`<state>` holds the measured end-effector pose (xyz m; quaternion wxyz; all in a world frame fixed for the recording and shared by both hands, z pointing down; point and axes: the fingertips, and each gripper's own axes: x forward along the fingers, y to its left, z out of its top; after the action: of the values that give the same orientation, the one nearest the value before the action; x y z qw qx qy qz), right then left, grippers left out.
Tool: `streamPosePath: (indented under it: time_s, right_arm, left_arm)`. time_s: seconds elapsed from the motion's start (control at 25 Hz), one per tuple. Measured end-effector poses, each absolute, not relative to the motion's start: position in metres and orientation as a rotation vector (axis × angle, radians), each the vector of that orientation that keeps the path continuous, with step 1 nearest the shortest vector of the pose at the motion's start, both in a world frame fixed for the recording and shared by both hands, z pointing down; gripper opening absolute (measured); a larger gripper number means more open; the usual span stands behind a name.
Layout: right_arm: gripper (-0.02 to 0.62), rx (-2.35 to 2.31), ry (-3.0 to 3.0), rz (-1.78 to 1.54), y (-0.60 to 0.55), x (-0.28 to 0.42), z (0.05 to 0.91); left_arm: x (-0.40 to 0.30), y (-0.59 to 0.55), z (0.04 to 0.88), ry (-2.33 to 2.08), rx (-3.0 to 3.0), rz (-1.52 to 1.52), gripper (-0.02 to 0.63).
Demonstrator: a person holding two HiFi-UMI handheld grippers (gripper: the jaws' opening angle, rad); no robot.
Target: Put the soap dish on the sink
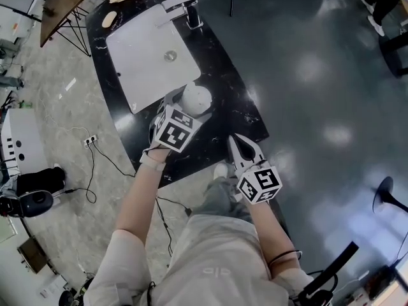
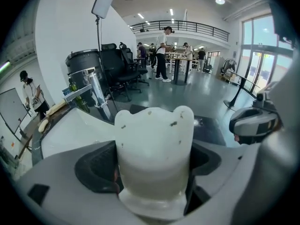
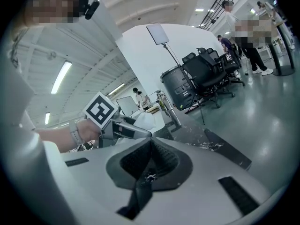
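The left gripper [image 1: 184, 113] clamps the white soap dish [image 1: 197, 99] at the near right corner of the sink [image 1: 148, 62], whose basin lies far-left of it, while the right gripper [image 1: 241, 148] hangs closed and empty, nearer.

One grip full, one empty

At frame centre the left tongs [image 1: 190, 109] clamp the soap dish [image 1: 197, 97], left forearm [image 1: 143, 190] stretched forward. Lower right, the right tongs [image 1: 239, 146] are pressed together on nothing, right forearm [image 1: 264, 225] nearer the body
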<state>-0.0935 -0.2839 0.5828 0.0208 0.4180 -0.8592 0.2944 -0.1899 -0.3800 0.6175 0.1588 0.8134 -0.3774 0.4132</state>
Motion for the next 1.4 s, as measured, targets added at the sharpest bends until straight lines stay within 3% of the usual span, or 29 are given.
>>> streamPosePath:
  time_s: [1.4]
  right_arm:
    - [0.020,1.386,-2.621,0.932,-0.278,-0.068,0.595]
  left_arm:
    - [-0.154,-0.382,0.663,-0.602,2.308,1.827,0.446]
